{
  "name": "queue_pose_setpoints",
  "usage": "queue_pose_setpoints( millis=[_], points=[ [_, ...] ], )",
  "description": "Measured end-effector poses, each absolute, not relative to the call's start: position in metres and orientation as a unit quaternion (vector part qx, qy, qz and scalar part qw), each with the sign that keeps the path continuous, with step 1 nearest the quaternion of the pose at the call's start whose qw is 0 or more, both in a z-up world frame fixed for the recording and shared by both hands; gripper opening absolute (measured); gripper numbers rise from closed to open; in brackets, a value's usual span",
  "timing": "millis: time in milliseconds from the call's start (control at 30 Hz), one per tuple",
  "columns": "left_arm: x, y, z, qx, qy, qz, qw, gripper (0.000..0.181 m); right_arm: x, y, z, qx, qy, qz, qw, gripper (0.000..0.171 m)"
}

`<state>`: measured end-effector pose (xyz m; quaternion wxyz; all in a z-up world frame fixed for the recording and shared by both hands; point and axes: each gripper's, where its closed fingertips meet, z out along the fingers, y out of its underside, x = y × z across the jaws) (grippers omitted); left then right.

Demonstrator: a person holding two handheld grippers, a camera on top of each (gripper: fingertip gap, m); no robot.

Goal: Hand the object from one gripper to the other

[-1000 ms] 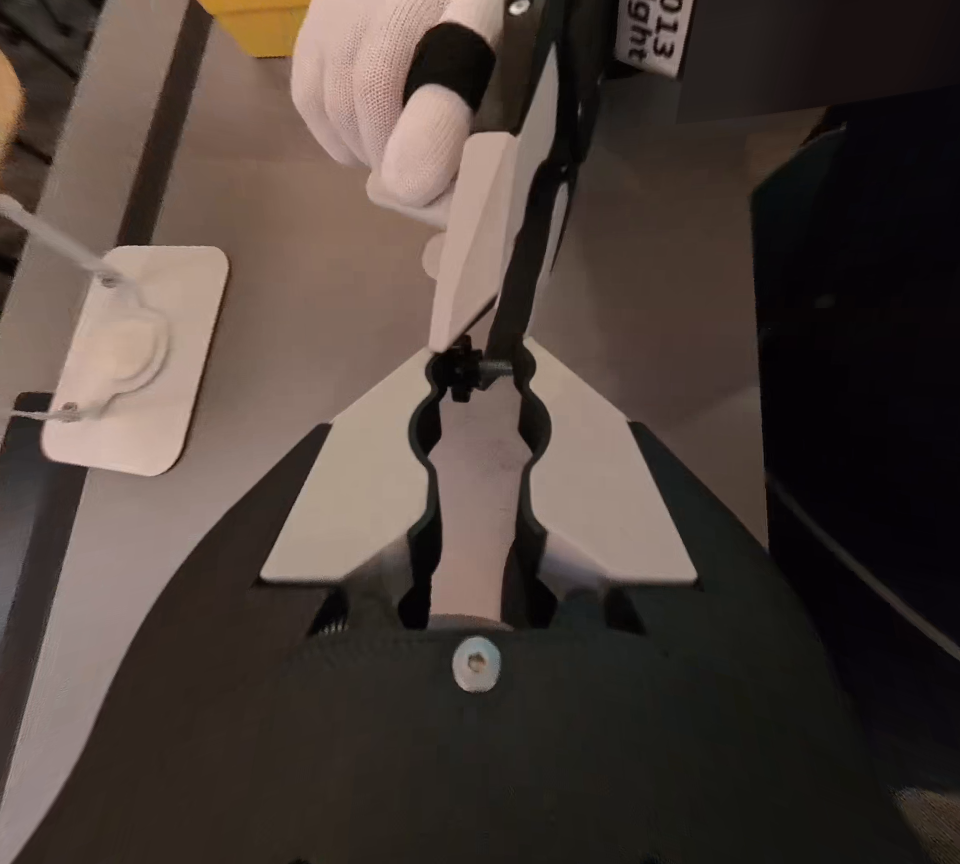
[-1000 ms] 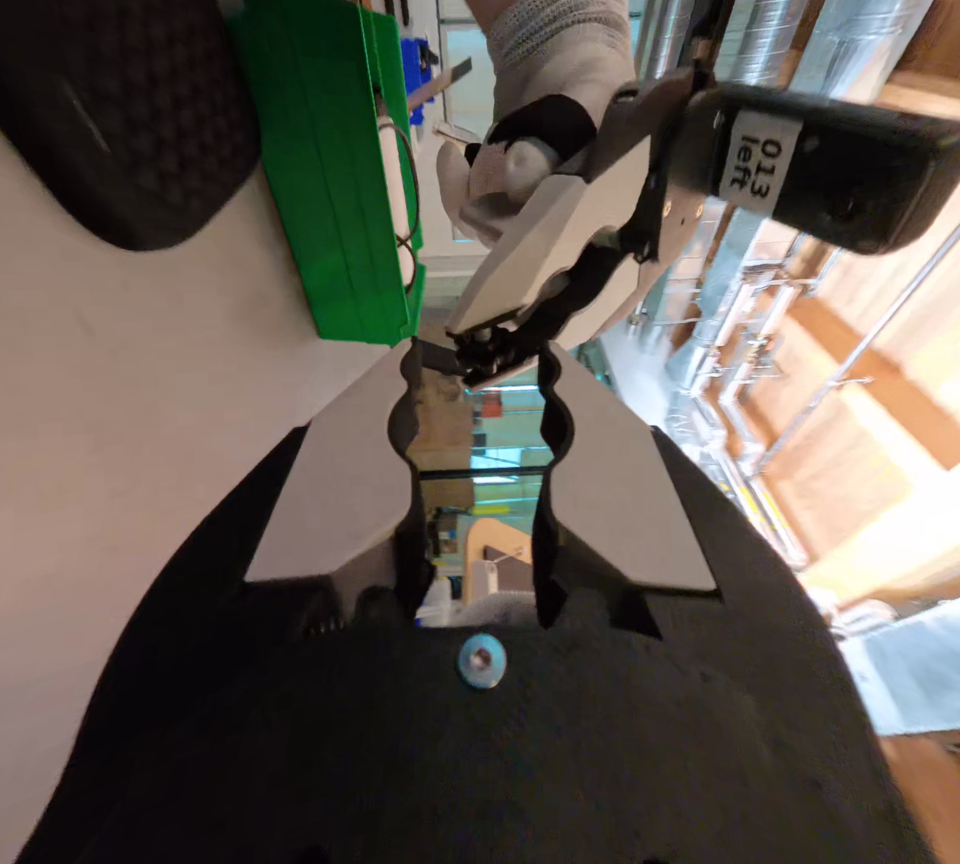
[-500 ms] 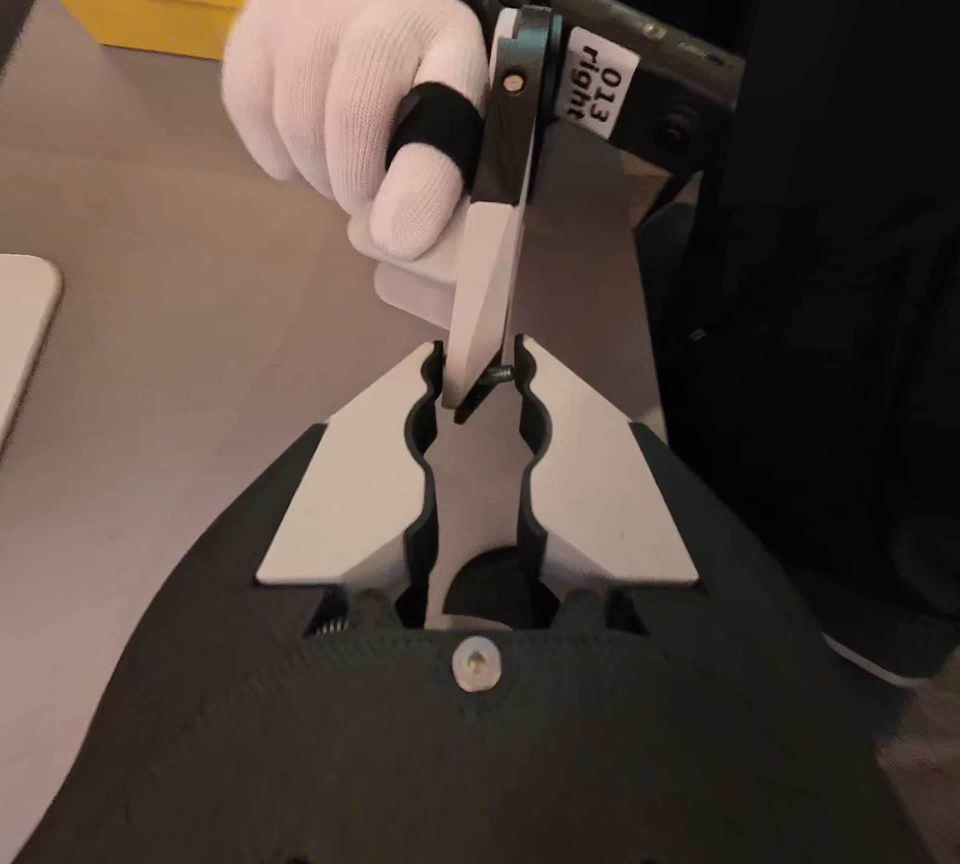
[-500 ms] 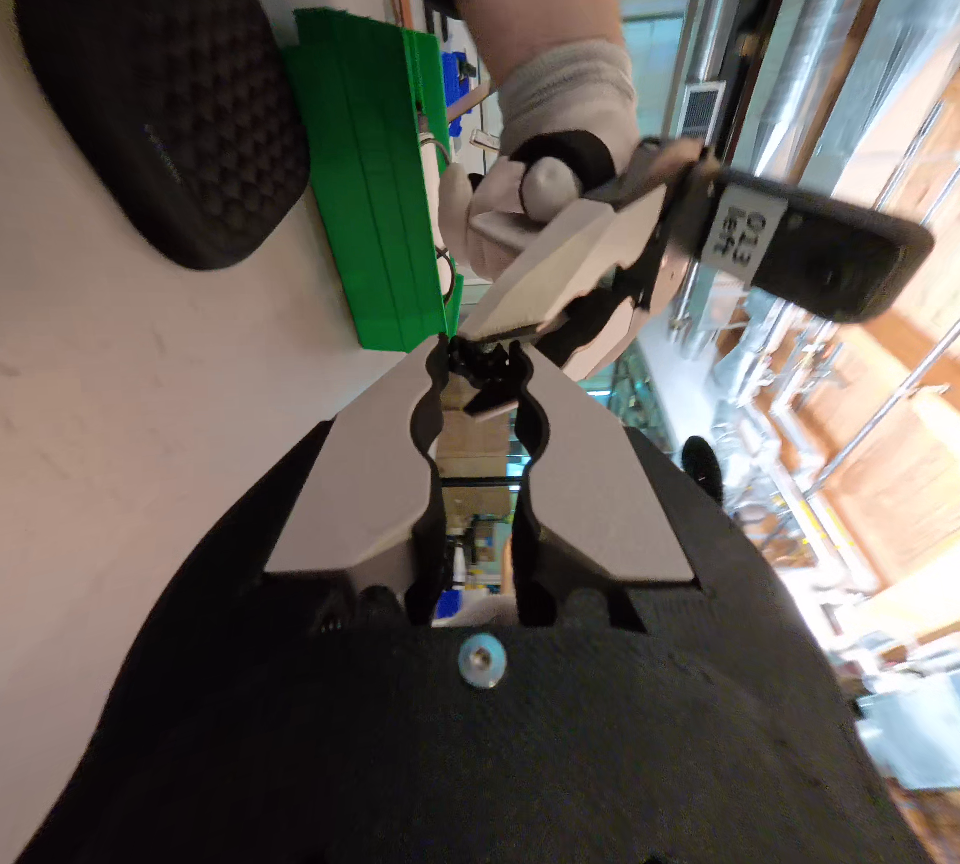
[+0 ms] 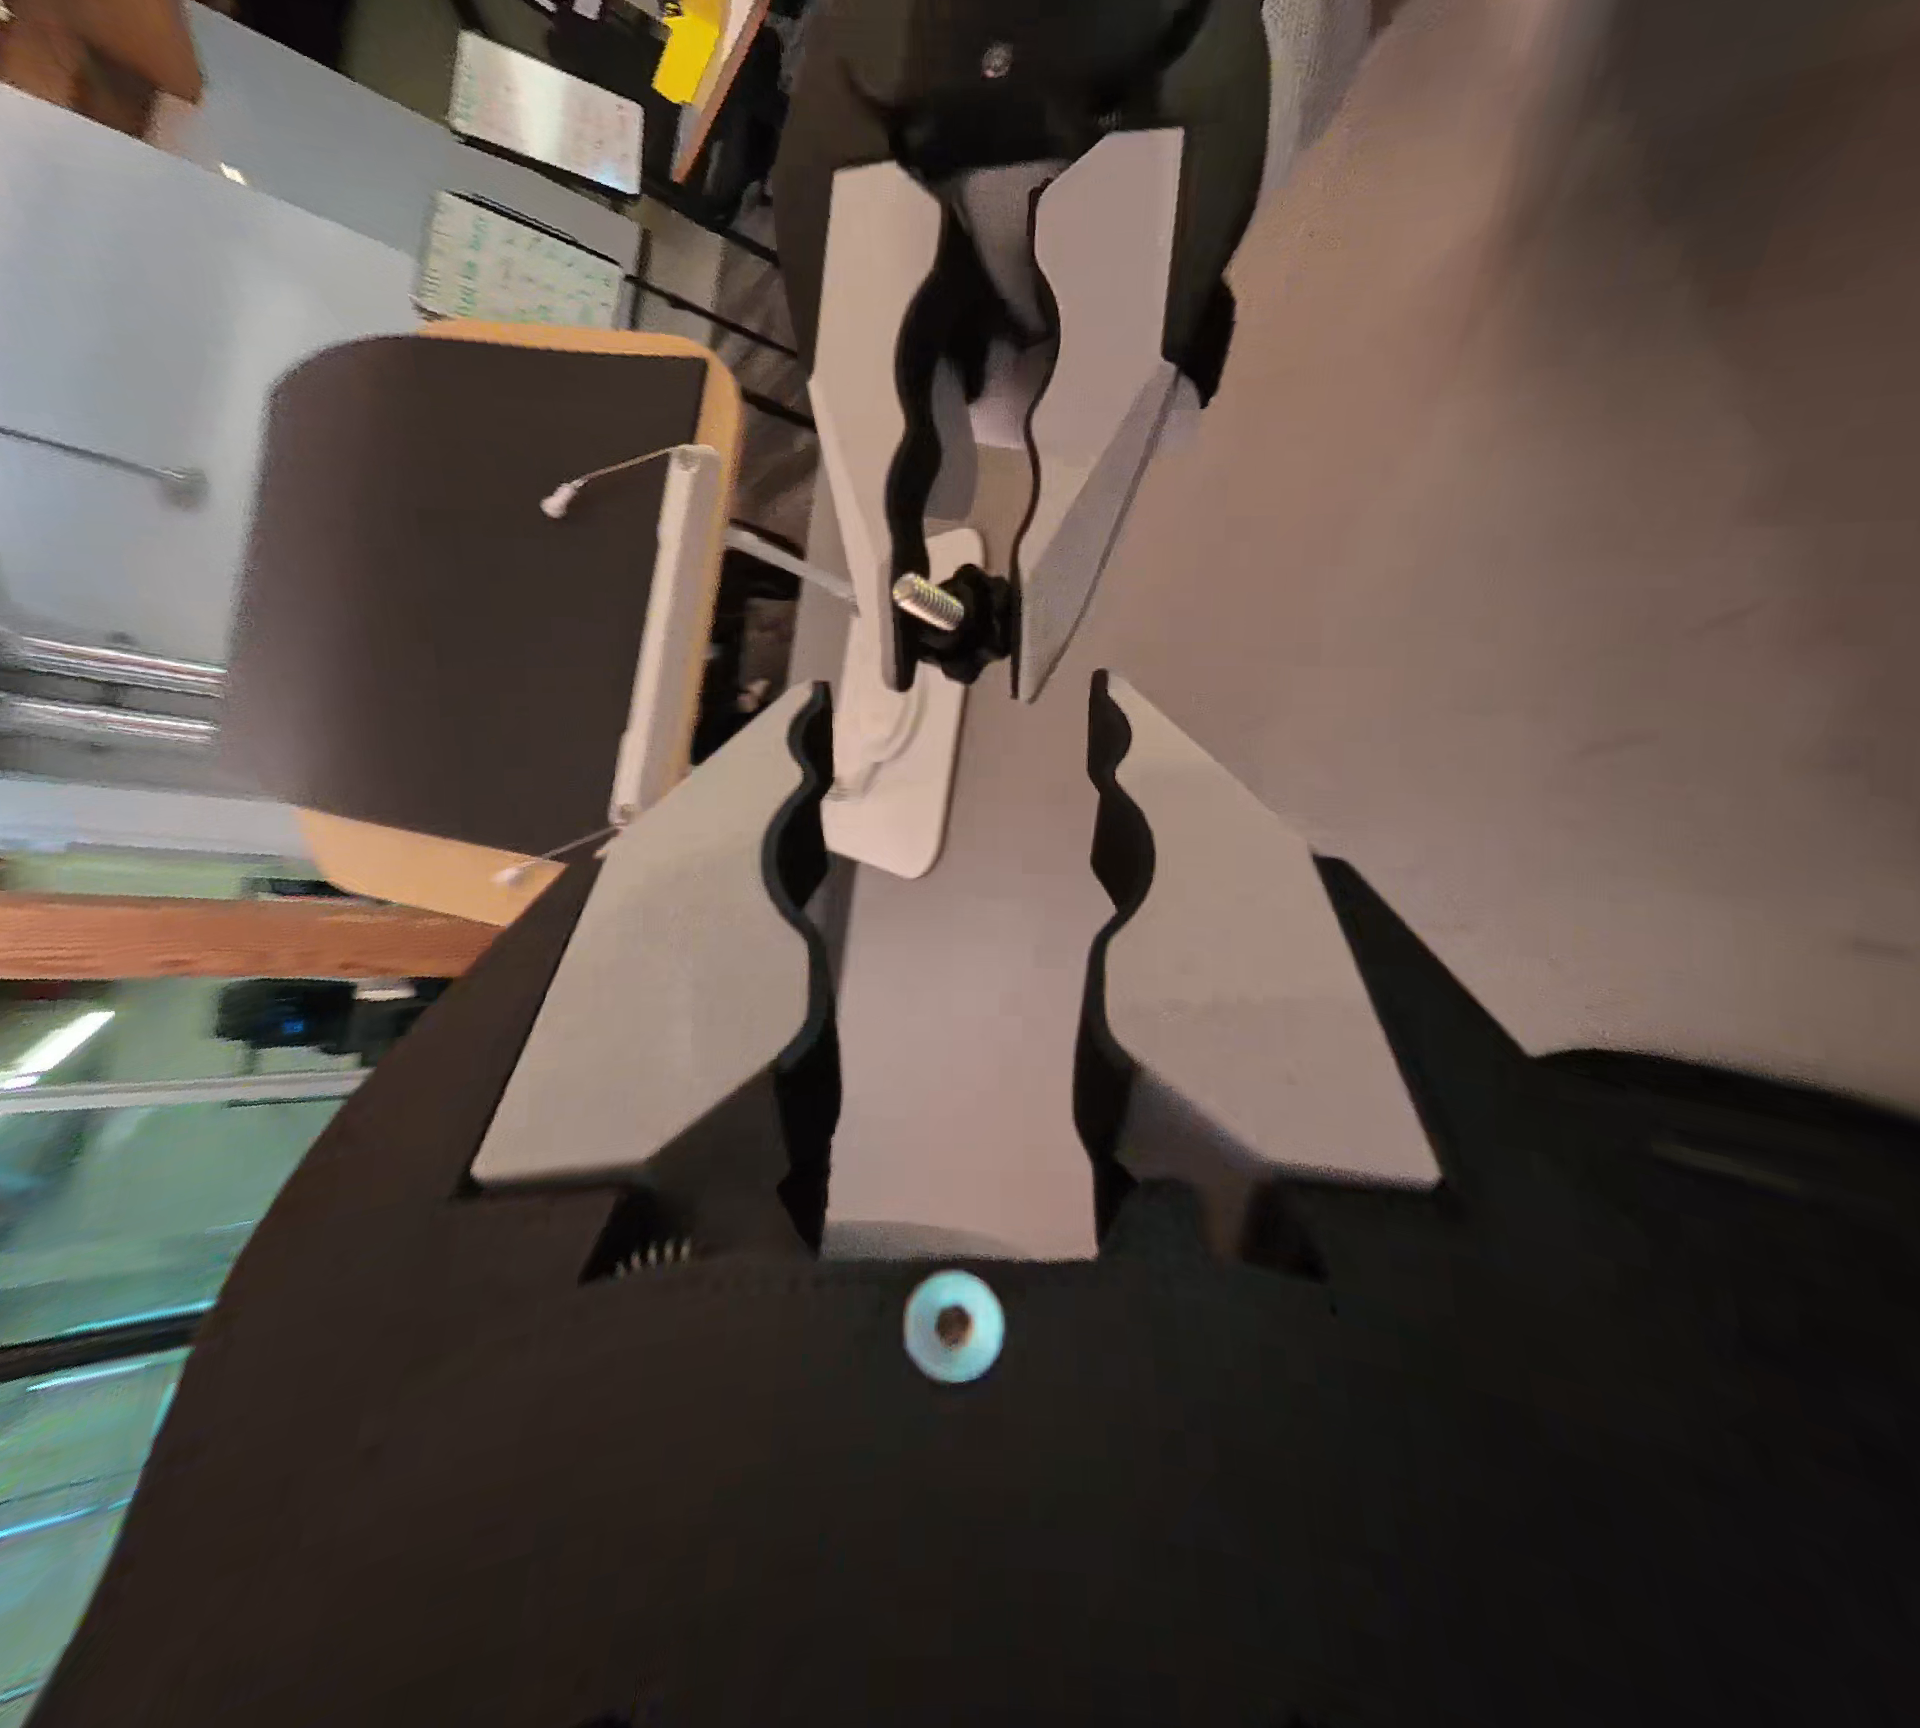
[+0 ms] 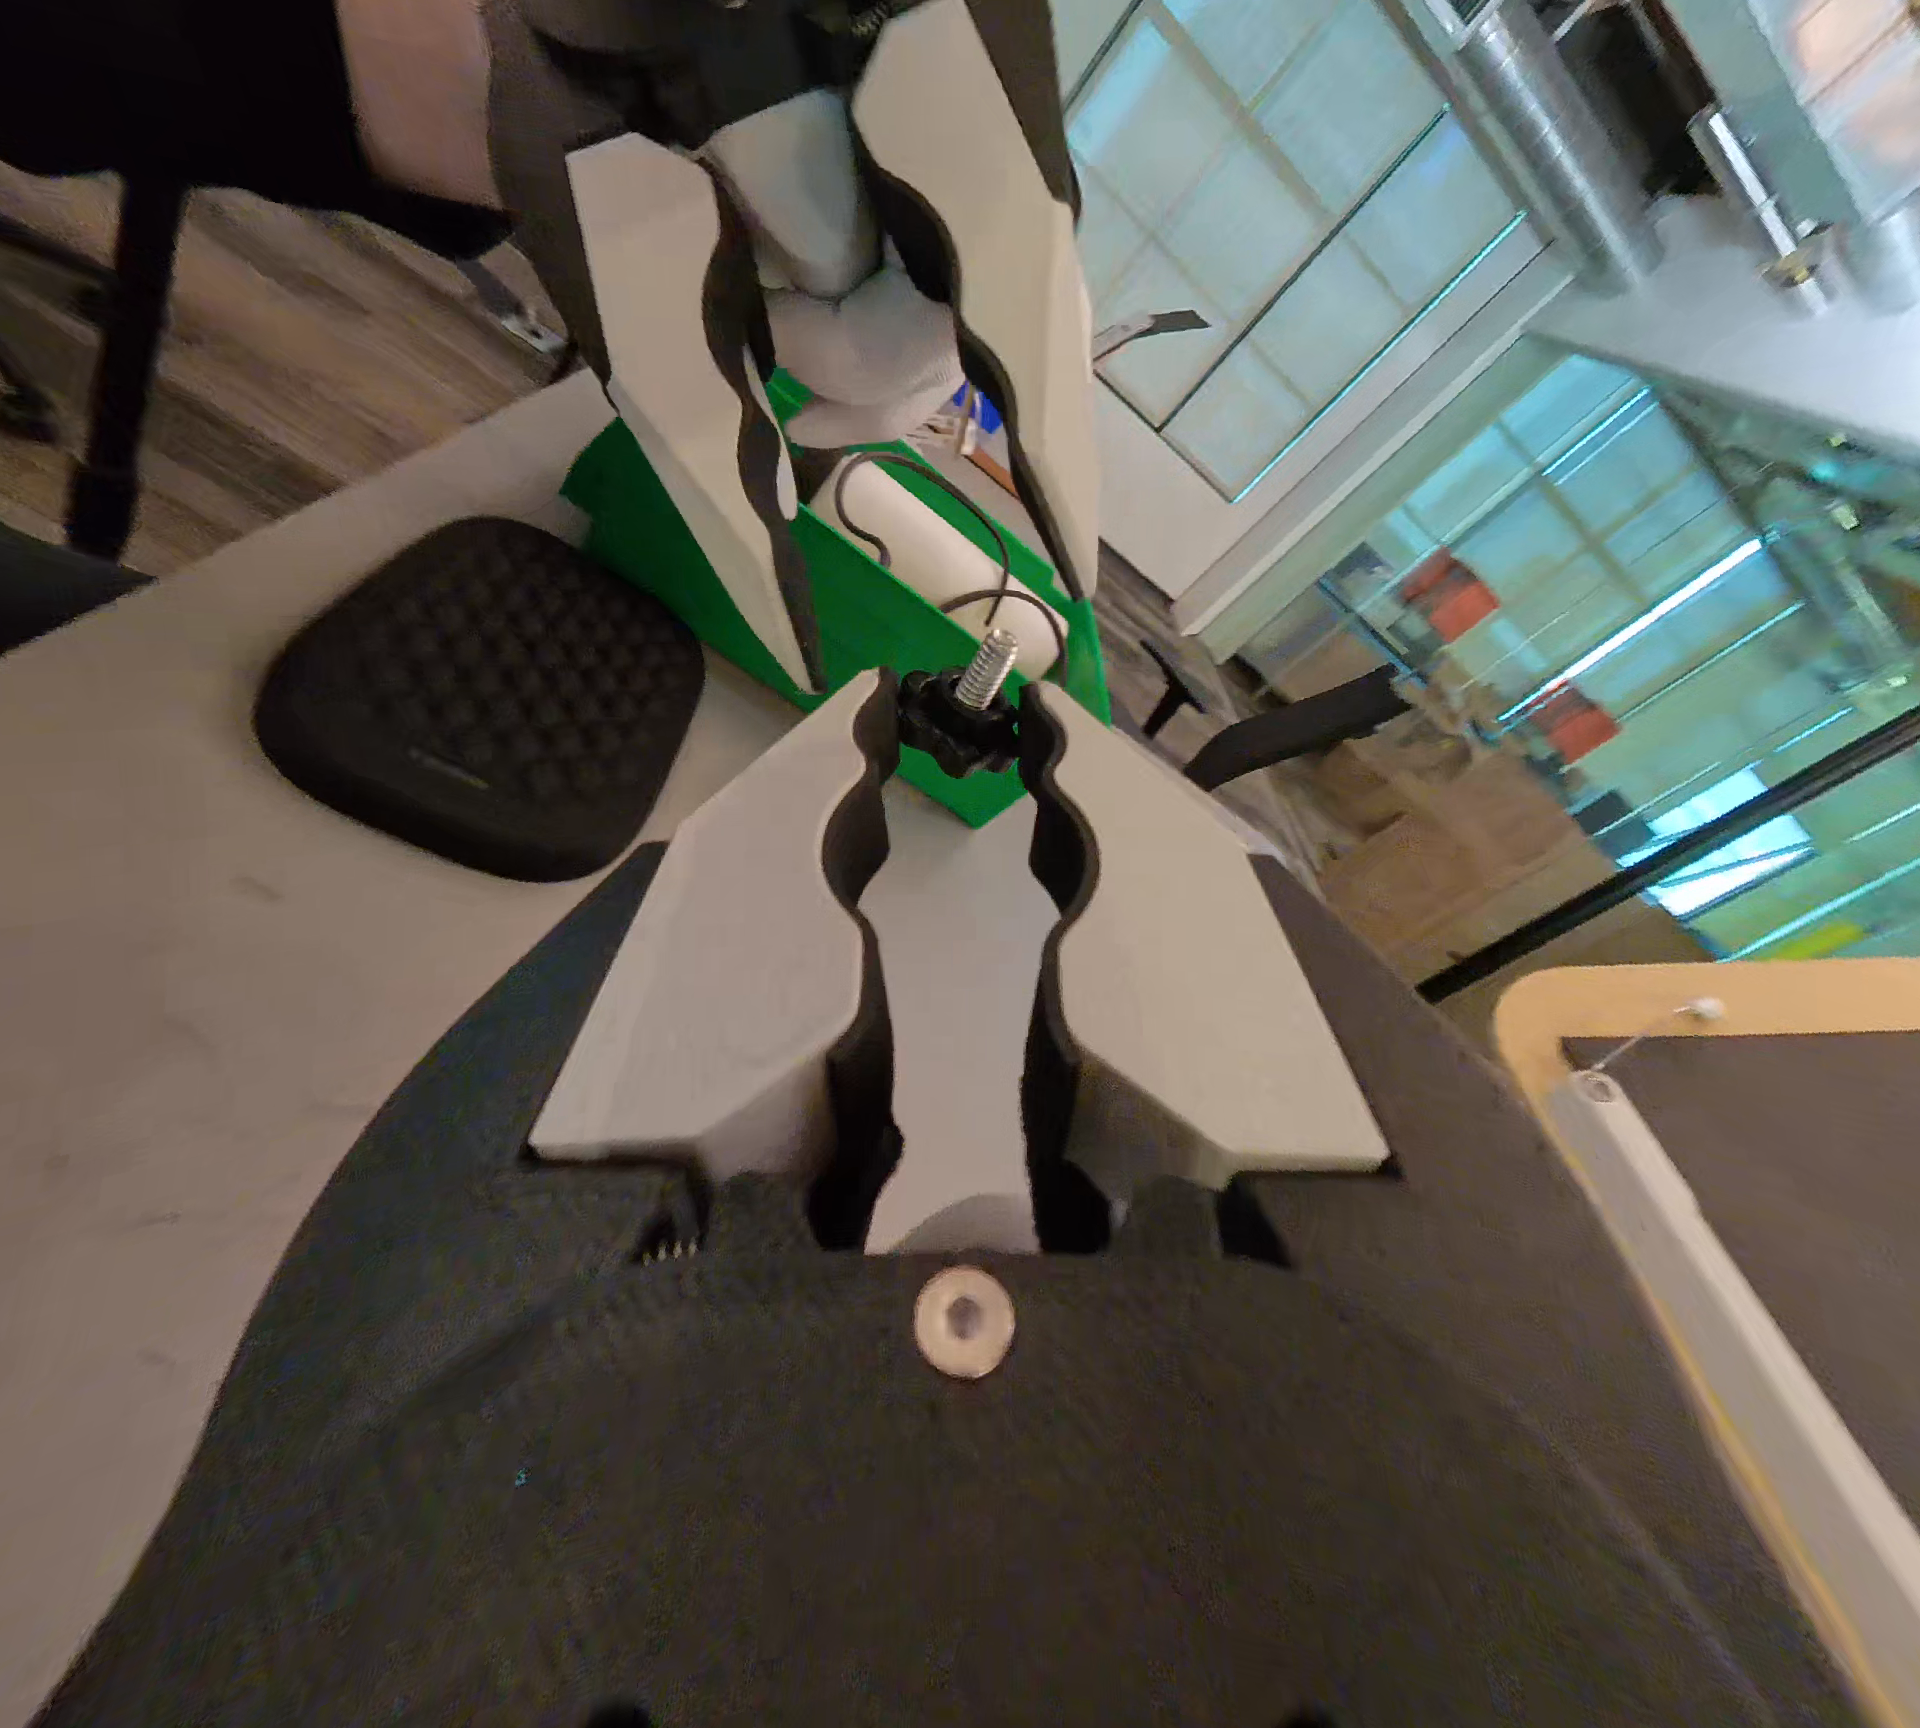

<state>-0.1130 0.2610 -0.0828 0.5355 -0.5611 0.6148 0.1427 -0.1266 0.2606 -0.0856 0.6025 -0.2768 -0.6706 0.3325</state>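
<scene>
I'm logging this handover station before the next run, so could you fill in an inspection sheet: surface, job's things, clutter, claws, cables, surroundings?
Surface: pale table, bare near the claws.
Job's things: black knob screw with its metal thread pointing away from the right claw's tips.
Clutter: black textured pad; green bin holding a white cylinder; white plate on the table.
Claws: right claw shut on the knob screw; left claw open, holding nothing, tips apart from the screw.
Cables: thin black wire looped over the white cylinder.
Surroundings: large windows, ceiling ducts, a wood-edged dark board.
</scene>
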Motion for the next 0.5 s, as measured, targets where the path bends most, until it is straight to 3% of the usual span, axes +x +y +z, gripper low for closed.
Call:
queue_pose_setpoints(
  millis=[133, 267, 500],
  points=[
    [-0.112, 0.26, -0.071, -0.511, 0.62, 0.224, 0.551, 0.037, -0.127, 0.264, -0.088, -0.295, -0.672, 0.354, 0.58, 0.021],
    [-0.109, 0.262, -0.066, -0.52, 0.62, 0.233, 0.538, 0.018, -0.129, 0.271, -0.092, -0.286, -0.682, 0.282, 0.611, 0.021],
    [-0.104, 0.275, -0.072, -0.618, 0.57, 0.164, 0.516, 0.018, -0.13, 0.273, -0.086, -0.28, -0.668, 0.237, 0.647, 0.02]
  ],
)
